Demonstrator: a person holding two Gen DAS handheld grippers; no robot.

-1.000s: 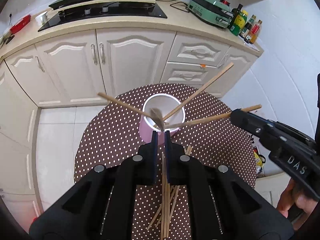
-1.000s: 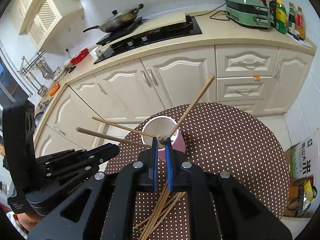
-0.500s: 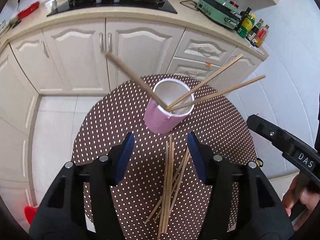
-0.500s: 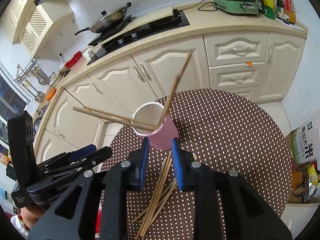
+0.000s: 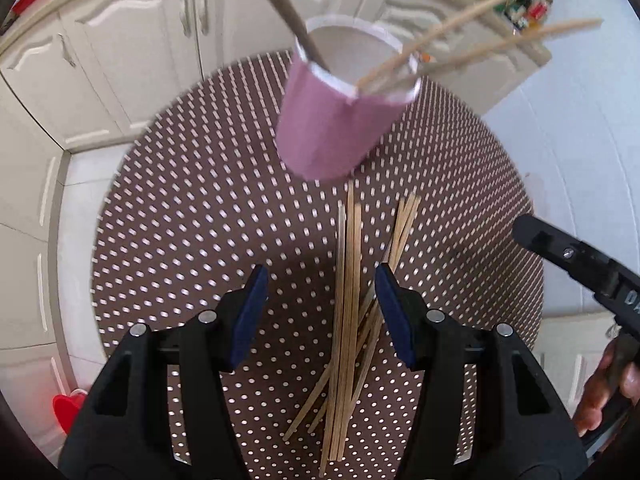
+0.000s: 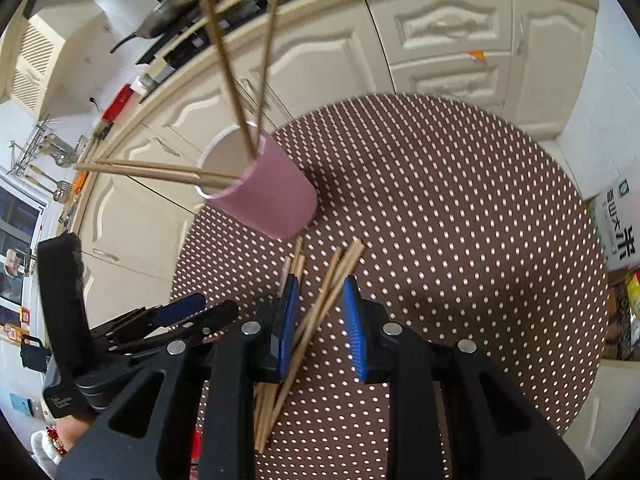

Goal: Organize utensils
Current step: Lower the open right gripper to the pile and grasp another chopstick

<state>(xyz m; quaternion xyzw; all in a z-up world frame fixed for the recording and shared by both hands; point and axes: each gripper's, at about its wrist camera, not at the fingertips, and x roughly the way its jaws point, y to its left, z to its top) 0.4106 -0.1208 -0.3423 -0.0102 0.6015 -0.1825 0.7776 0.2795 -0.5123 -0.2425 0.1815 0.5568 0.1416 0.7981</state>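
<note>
Both grippers, left [image 5: 320, 312] and right [image 6: 320, 320], are open and empty; straddle one chopstick [image 5: 346, 280] each, then squeeze before the cup [image 5: 340, 120].

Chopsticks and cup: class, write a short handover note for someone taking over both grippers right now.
Left gripper: open, empty, above the loose chopsticks.
Right gripper: open, narrower gap, a few loose sticks between its fingers, not pinched.
Pink cup: upright on the dotted table, just beyond the pile.
Done: four chopsticks lean inside the cup.
Left: the pile on the table, about a dozen sticks, probably picked up next and dropped into the cup.
</note>
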